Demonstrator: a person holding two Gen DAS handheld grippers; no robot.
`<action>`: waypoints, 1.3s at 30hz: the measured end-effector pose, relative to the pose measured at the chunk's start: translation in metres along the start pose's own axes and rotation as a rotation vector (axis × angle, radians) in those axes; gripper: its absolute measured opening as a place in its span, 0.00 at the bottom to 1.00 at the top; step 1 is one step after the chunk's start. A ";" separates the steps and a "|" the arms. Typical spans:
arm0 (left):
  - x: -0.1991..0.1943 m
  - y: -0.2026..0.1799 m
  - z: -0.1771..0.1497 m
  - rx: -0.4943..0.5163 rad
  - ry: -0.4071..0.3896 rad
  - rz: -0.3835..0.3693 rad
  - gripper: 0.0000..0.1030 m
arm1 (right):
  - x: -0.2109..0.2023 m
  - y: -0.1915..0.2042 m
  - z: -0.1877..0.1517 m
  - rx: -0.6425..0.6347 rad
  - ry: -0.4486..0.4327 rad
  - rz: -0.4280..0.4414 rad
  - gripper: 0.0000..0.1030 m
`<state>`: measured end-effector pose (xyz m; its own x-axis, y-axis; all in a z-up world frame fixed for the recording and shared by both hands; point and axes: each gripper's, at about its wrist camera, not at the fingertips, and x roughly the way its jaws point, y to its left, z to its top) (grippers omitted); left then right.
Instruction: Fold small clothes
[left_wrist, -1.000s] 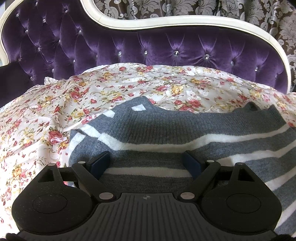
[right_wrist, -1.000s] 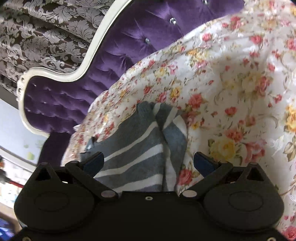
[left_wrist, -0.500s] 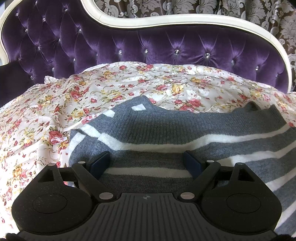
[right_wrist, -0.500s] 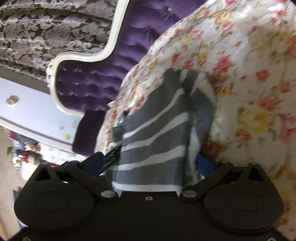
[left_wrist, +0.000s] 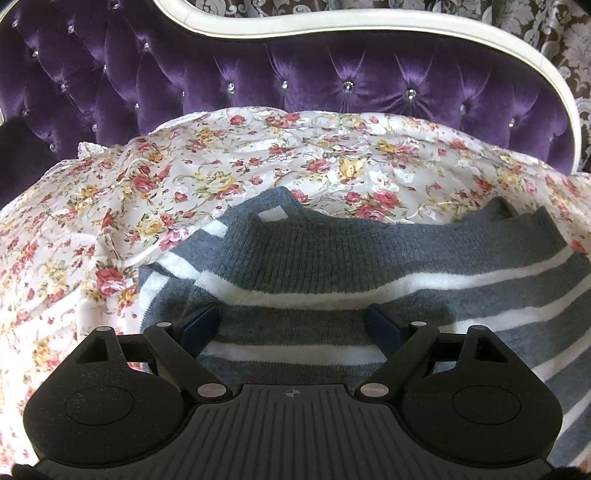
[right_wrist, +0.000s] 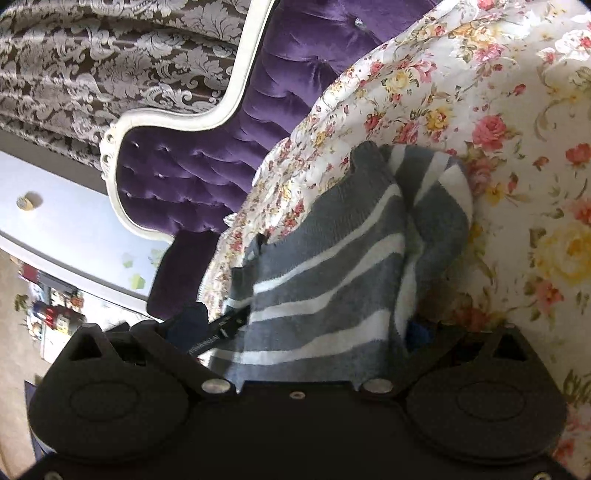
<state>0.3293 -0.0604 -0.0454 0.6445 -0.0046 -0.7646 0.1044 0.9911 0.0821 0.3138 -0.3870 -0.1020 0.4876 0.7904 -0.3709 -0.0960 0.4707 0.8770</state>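
Observation:
A grey knit sweater with white stripes (left_wrist: 332, 266) lies on a floral bedspread (left_wrist: 184, 177). My left gripper (left_wrist: 291, 323) is open, its blue-padded fingers wide apart, resting low over the sweater's striped part near its left edge. In the right wrist view the same sweater (right_wrist: 325, 273) lies on the bedspread (right_wrist: 498, 110), one end bunched and folded over. My right gripper (right_wrist: 303, 330) is open, its jaws spread on either side of the sweater's near edge; the right finger is partly hidden under the cloth.
A purple tufted headboard (left_wrist: 295, 74) with a white frame stands behind the bed. Patterned curtains (right_wrist: 110, 55) hang behind it. The left gripper shows in the right wrist view (right_wrist: 221, 332) at the sweater's left edge. A floor area with small items (right_wrist: 48, 310) lies beyond the bed.
My right gripper has moved in toward the sweater and rolled; the sweater's near edge now lies between its jaws. The left gripper has barely moved.

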 end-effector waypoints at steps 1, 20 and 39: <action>-0.003 -0.002 0.001 0.002 0.009 0.010 0.83 | 0.001 0.001 0.000 -0.008 0.004 -0.008 1.00; -0.047 -0.050 -0.035 0.074 0.038 0.003 0.84 | 0.002 0.005 -0.005 -0.046 0.014 -0.036 0.99; -0.051 -0.032 -0.034 0.018 0.049 -0.046 0.88 | -0.001 0.006 -0.003 -0.017 0.005 -0.071 0.87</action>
<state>0.2676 -0.0876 -0.0306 0.6012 -0.0427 -0.7980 0.1465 0.9875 0.0576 0.3098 -0.3834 -0.0975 0.4895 0.7568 -0.4332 -0.0765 0.5322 0.8432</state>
